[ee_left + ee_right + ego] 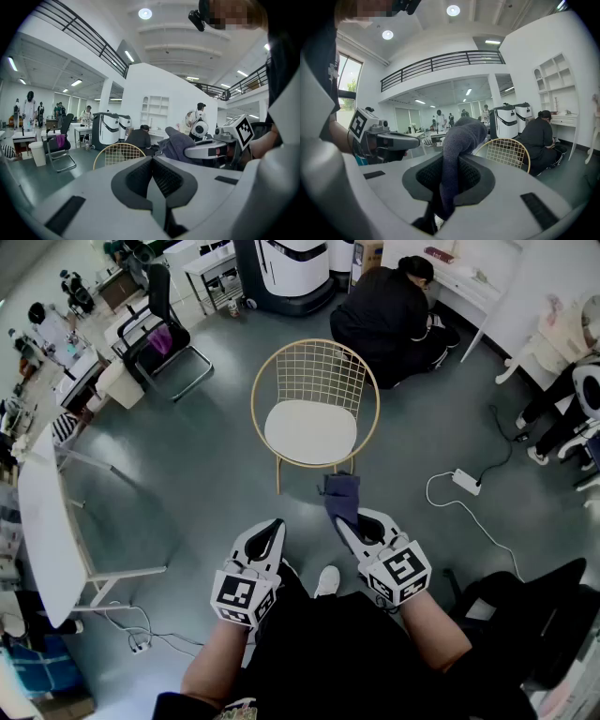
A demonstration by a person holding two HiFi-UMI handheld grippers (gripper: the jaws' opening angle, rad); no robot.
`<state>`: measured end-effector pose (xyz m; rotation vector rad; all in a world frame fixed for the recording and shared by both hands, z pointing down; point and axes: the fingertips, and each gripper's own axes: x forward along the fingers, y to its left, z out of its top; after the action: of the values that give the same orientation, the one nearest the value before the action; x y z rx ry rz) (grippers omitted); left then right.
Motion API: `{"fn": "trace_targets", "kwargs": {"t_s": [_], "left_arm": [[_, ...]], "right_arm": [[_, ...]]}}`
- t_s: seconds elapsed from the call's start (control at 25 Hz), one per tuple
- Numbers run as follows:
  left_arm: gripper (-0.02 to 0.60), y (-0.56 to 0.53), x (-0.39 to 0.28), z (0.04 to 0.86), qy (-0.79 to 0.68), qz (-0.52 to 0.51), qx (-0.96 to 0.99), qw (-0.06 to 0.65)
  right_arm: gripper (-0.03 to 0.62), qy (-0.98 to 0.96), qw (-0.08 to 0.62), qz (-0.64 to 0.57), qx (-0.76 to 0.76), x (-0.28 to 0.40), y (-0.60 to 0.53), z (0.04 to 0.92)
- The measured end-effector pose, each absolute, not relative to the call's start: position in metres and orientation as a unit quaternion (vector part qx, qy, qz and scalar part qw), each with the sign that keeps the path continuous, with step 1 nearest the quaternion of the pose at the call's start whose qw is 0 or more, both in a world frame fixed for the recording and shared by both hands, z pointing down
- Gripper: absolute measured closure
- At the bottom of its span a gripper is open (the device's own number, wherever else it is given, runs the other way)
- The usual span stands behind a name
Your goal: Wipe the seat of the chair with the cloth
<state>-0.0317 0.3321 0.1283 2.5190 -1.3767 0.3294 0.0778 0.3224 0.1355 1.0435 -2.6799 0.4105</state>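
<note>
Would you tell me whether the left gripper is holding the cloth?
No, the left gripper is shut on nothing; the cloth is clamped in the right gripper.

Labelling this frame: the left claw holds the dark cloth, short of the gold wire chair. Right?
No: the right claw holds the dark cloth, as the right gripper view shows; the left claw is shut, empty. It is short of the gold wire chair.

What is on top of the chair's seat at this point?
Nothing: the white seat is bare. The cloth is clamped in the right tongs, held short of it. The seat covers the floor beneath it.
</note>
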Motion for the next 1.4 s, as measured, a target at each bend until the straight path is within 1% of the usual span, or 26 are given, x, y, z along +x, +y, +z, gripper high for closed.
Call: {"fn": "trace_targets", "kwargs": {"t_s": [0.84,1.4], "left_arm": [[0.569,0.317,-0.026,0.120,-0.458,0.125,0.873,0.115],[0.569,0.292,-0.053,0.110,-0.460,0.116,0.875,0.100]], "right_arm": [[0.531,-0.913,0.099,0.141,0.369,0.085,0.308,0.127],[0.531,-0.914,0.101,0.137,0.369,0.059,0.280,0.123]]}}
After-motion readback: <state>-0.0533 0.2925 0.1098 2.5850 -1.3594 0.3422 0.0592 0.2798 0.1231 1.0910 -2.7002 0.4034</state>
